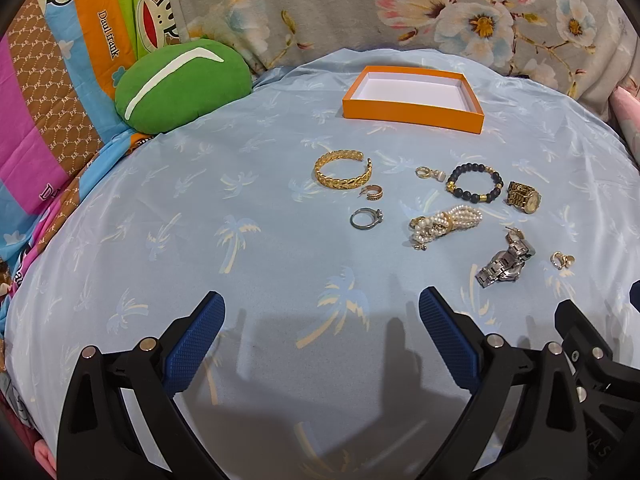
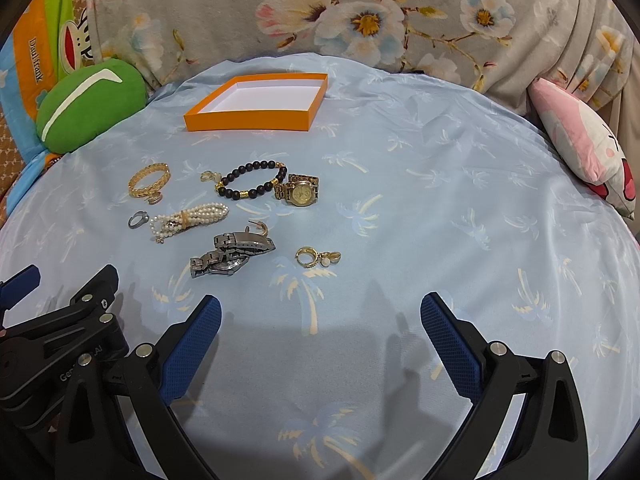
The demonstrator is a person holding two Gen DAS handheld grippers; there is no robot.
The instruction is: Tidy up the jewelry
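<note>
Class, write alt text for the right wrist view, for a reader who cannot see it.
Loose jewelry lies on a pale blue palm-print sheet beyond the open right gripper: a gold wristwatch, black bead bracelet, pearl bracelet, silver metal watch and gold cuff. An empty orange shallow box sits behind them.

Pink pillow [image 2: 592, 152] cut off rightward
</note>
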